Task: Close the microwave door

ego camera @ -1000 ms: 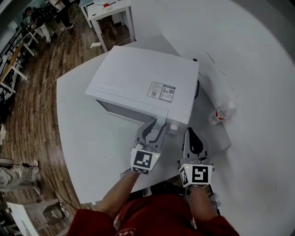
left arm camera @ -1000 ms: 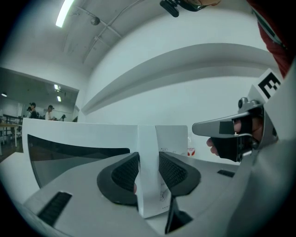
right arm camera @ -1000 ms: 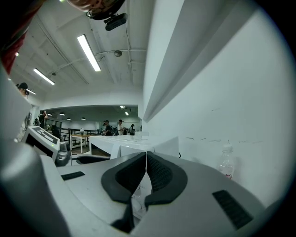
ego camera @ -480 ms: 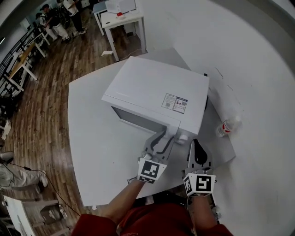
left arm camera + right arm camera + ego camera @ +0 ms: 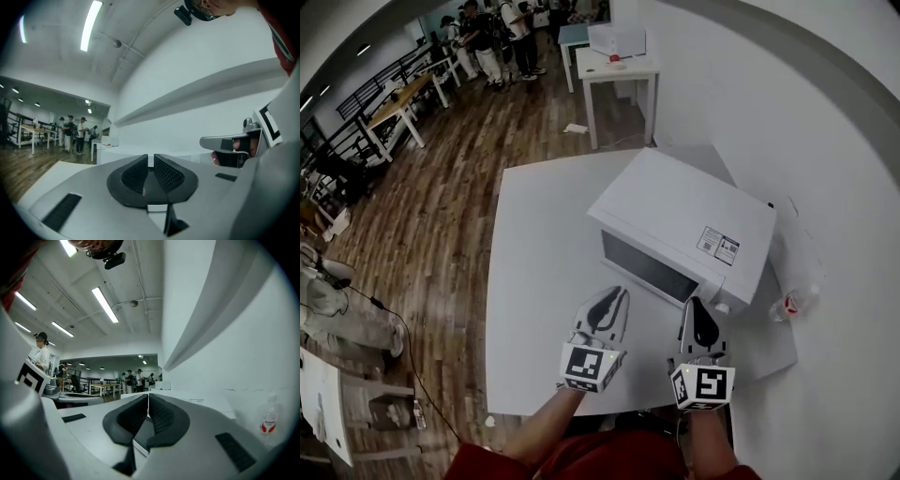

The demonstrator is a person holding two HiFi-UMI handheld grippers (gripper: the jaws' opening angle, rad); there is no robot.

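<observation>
The white microwave (image 5: pixel 680 220) stands on the white table (image 5: pixel 534 281), and its door (image 5: pixel 652 267) with the dark window lies flat against the front. Both grippers hover over the table in front of it, touching nothing. My left gripper (image 5: pixel 617 298) (image 5: pixel 151 161) is off the door's left part. Its jaws have just been closing and now stand a narrow slit apart with nothing between them. My right gripper (image 5: pixel 697 305) (image 5: pixel 148 411) is below the microwave's front right corner, its pads meeting and empty.
A clear plastic bottle (image 5: pixel 789 305) (image 5: pixel 268 425) with a red label lies on the table to the right of the microwave, by the white wall. A second white table (image 5: pixel 619 61) stands beyond. Several people stand far off on the wooden floor. The table's near edge is under my hands.
Both grippers have drawn back from the microwave's front right corner toward me. The left jaws, wide apart at the door before, have narrowed. The head view has swung, showing more floor.
</observation>
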